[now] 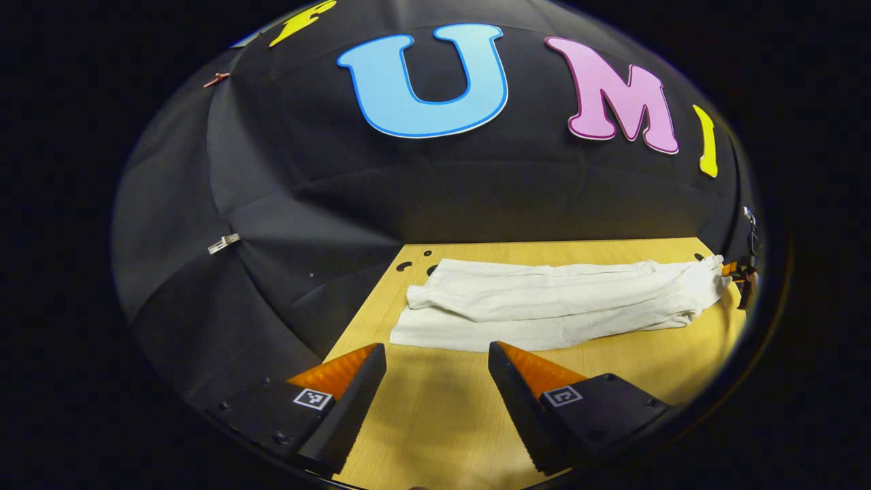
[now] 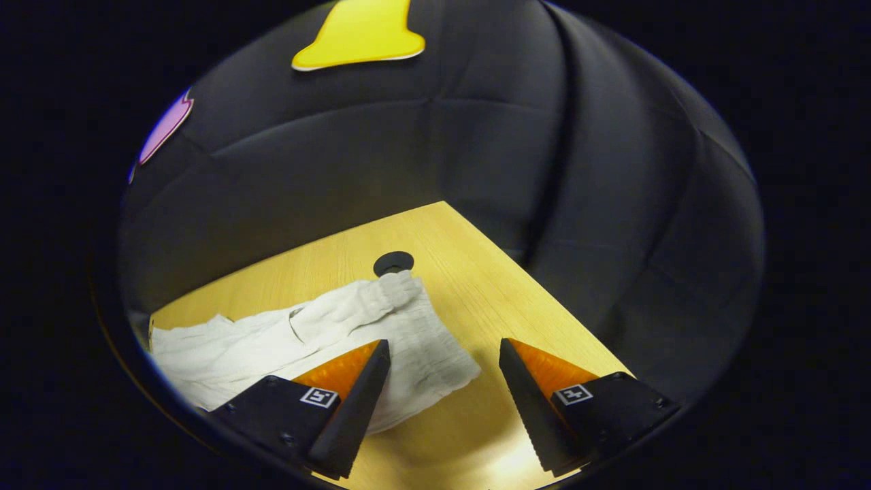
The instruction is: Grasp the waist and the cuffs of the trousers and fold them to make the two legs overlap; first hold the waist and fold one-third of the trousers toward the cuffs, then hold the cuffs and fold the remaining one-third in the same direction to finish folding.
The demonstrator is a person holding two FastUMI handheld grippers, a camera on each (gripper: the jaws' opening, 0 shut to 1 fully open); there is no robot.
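The trousers (image 1: 558, 303) lie lengthwise across the far part of the wooden table (image 1: 435, 415), cuffs left, gathered waist (image 2: 422, 340) right beside a dark round hole (image 2: 393, 262). The left gripper (image 1: 437, 364) hovers near the cuffs with jaws wide apart, holding nothing. The right gripper (image 2: 442, 361) is likewise wide open and empty, one finger above the waistband. The legs look only partly overlapped, so I judge each gripper should pinch both layers at its end, then lift together and keep the cloth taut while laying it over
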